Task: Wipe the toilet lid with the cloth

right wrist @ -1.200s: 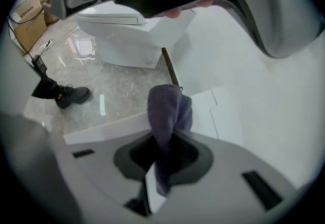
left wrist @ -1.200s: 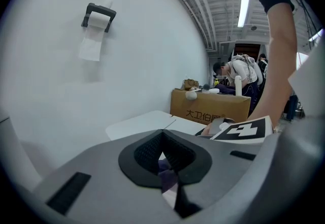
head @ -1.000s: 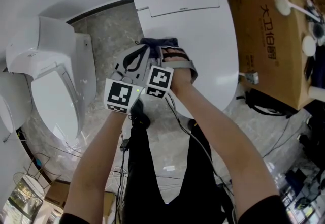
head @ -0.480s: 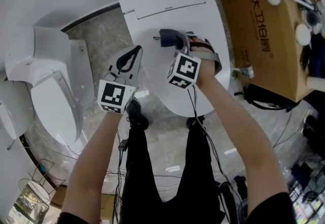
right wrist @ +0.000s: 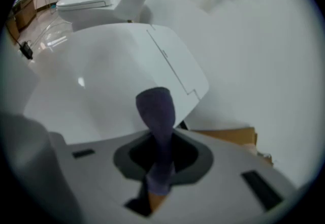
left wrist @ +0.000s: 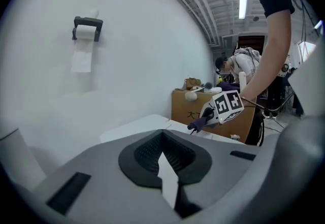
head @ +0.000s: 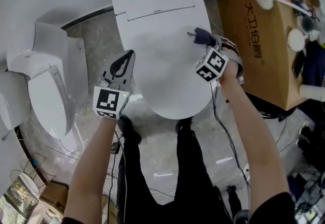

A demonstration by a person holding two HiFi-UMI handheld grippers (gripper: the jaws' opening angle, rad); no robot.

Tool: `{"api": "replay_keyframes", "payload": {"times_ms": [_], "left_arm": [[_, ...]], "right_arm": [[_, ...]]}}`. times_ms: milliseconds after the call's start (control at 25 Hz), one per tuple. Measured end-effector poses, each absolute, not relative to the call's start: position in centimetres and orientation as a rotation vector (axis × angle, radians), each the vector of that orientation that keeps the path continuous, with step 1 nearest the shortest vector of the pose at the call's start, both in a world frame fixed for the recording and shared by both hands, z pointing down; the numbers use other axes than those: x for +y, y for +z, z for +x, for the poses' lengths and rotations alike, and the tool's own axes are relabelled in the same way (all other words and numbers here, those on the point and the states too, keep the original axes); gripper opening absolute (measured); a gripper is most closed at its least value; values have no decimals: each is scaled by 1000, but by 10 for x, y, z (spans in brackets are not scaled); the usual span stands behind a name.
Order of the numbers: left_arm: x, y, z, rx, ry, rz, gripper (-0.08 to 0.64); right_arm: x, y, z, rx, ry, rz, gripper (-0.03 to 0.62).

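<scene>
The white toilet lid lies closed in the middle of the head view. My right gripper is over the lid's right side, shut on a dark purple cloth whose bunched end rests on the lid. In the right gripper view the cloth sticks out from between the jaws above the lid. My left gripper hovers at the lid's left edge, shut and empty. From the left gripper view, the cloth and the right gripper's marker cube show across the lid.
A second toilet stands at the left. A cardboard box with white brushes on top stands right of the lid. Cables run over the floor by my legs. A paper roll holder hangs on the wall.
My right gripper has swept the cloth from the lid's left middle across to its right side. The left gripper has stayed by the left edge, so the two are now far apart.
</scene>
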State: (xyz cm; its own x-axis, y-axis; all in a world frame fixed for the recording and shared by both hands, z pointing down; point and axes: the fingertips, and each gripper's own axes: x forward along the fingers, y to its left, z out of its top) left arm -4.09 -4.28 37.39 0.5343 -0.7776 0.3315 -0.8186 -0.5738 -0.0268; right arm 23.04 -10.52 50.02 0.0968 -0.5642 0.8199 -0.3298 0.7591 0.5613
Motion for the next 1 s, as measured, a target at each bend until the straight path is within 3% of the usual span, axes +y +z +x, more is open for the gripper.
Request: {"api": "replay_keyframes", "payload": {"times_ms": [280,1000], "left_arm": [[-45,390,-16,-1301,455,2658,17],[-33,408,-35,-1271,481,2650,17]], "right_arm": [[-113,510,270,-1463,-137,848,67],[-90,554,238,-1438,-96,737,67]]}}
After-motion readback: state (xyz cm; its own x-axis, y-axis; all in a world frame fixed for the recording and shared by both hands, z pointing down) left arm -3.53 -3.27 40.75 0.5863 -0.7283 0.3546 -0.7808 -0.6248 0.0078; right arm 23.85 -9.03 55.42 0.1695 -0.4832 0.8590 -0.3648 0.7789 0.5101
